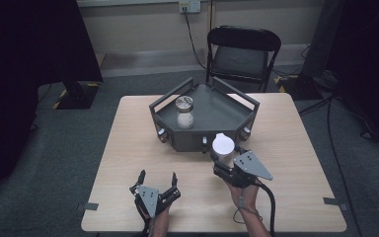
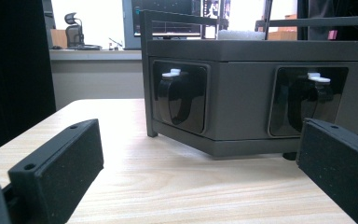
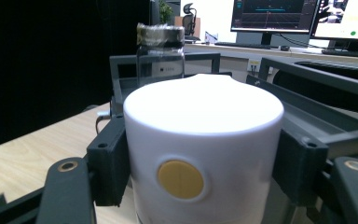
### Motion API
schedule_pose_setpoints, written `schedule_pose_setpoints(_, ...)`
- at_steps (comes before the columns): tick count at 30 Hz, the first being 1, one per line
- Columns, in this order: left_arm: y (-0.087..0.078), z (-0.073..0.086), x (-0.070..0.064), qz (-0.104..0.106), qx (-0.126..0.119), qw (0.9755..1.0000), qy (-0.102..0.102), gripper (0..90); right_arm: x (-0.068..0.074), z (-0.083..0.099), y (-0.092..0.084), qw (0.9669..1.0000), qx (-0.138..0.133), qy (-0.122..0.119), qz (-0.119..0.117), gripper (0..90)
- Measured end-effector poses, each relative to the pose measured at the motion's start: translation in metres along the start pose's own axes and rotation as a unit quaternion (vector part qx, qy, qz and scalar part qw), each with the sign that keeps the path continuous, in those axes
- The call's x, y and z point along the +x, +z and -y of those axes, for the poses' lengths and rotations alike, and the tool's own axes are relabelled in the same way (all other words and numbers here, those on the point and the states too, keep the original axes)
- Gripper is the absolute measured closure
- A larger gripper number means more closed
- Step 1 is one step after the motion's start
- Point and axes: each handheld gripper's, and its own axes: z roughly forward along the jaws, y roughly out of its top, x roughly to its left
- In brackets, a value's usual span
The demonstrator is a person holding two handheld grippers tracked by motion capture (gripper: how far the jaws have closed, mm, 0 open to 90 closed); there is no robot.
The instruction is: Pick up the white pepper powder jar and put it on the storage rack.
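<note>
Pale wood-grain laminate forms the top of the table (image 1: 128,148), on which a dark grey angular tray (image 1: 217,118) with raised rails is placed toward the far side. Inside the tray, at its left part, a clear jar (image 1: 184,112) with a metallic lid is seen standing upright. A white cylindrical container (image 1: 223,145) is clamped between the jaws of the right gripper (image 1: 225,157), just in front of the tray's near wall; whether it rests on the table cannot be told. In the right gripper view, the container (image 3: 203,154) is shown with a round yellow dot on its side, a jaw pressed against each flank, and the jar (image 3: 160,51) is visible behind it in the tray. The left gripper (image 1: 157,178) is held near the table's front edge, well apart from the tray, with its jaws spread and nothing between them. In the left gripper view, two recessed dark openings in the tray's wall (image 2: 242,93) are shown, each with a small white piece at its top.
</note>
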Motion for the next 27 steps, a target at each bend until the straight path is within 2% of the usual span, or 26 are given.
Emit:
schedule_pose_setpoints(12, 0.0, 0.0, 0.0, 0.0, 0.0, 1.0, 0.0, 0.1, -0.007, -0.026, 0.017, 0.9999, -0.008, 0.005, -0.008, 30.5)
schedule_pose_setpoints(19, 0.0, 0.0, 0.0, 0.0, 0.0, 1.0, 0.0, 0.2, -0.009, -0.042, 0.026, 0.9999, -0.015, 0.003, -0.003, 30.5)
schedule_pose_setpoints(27, 0.0, 0.0, 0.0, 0.0, 0.0, 1.0, 0.0, 0.2, -0.01, -0.058, 0.038, 0.9997, -0.018, 0.007, 0.014, 30.5)
